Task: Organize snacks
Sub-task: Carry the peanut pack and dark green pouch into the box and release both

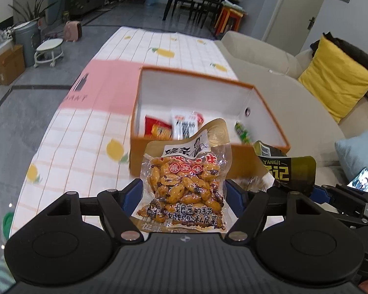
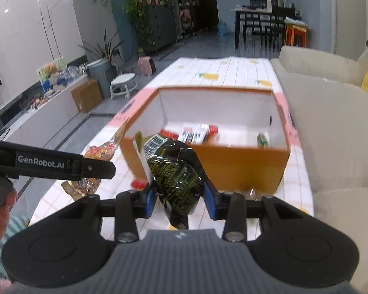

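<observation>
My left gripper (image 1: 184,191) is shut on a clear packet of spicy peanuts (image 1: 184,181), held above the table just before the orange box (image 1: 208,156). My right gripper (image 2: 180,196) is shut on a dark green snack packet (image 2: 176,174), also held in front of the orange box (image 2: 233,164). The dark packet shows at the right of the left wrist view (image 1: 287,169). The peanut packet (image 2: 95,156) and the left gripper's arm show at the left of the right wrist view. Inside the box lie a red packet (image 1: 157,127), a white packet (image 1: 184,125) and a green one (image 1: 243,132).
The box stands on a table with a lemon-print cloth (image 1: 85,132). A pink lid (image 1: 105,90) lies behind the box. A beige sofa (image 1: 294,93) with a yellow cushion (image 1: 336,80) runs along the right. More small snacks (image 2: 139,183) lie on the cloth by the box's near wall.
</observation>
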